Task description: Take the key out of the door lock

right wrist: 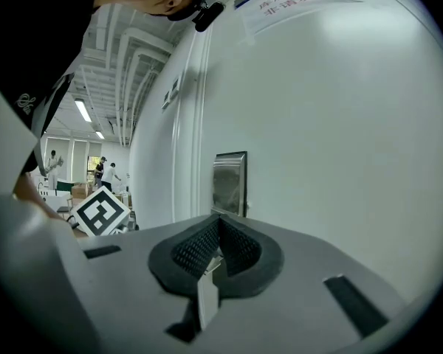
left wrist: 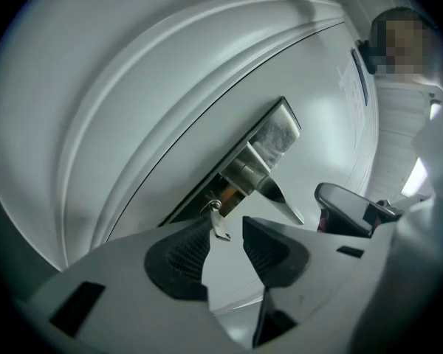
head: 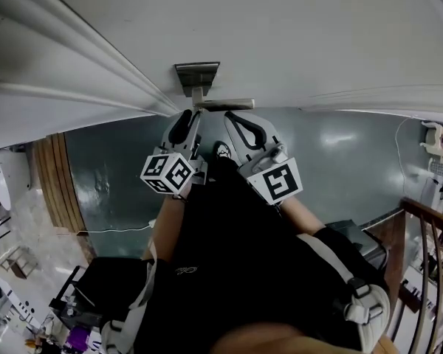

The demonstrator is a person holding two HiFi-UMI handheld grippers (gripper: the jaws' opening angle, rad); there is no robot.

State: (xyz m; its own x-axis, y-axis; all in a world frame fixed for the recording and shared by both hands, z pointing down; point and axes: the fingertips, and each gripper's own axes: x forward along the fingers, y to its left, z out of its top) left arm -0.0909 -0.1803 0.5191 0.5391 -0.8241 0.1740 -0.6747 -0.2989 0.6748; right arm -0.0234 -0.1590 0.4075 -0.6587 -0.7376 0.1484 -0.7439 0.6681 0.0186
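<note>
— Where is the left gripper point(left wrist: 227, 234)?

— Up at the white door point(head: 280, 35), close to the long seam at the door's edge. Its fingers point(left wrist: 183, 257) are spread apart and grip nothing.

— And the key point(left wrist: 218, 223)?

— In the door lock point(left wrist: 229, 192), at the lower end of the metal plate point(left wrist: 275, 133). It hangs out of the lock into the gap between the left gripper's fingers. It lies close against one pad, but I cannot tell whether it touches.

— What is further right?

— The door handle point(left wrist: 277, 194) juts out from the same plate, just beside the key. Its flat lever runs towards the right gripper point(right wrist: 220, 251).

— Is that one released too?

— No. Its fingers point(right wrist: 244, 253) are clenched together on a thin, flat strip of metal, which is the lever seen end-on. The plate stands straight ahead of them.

— How do the two grippers sit together?

— In the head view they are side by side under the handle, almost touching, with both tips at the door. The left marker cube point(head: 168, 172) and the right marker cube point(head: 279, 181) face the camera. The person's dark sleeves run down from them.
</note>
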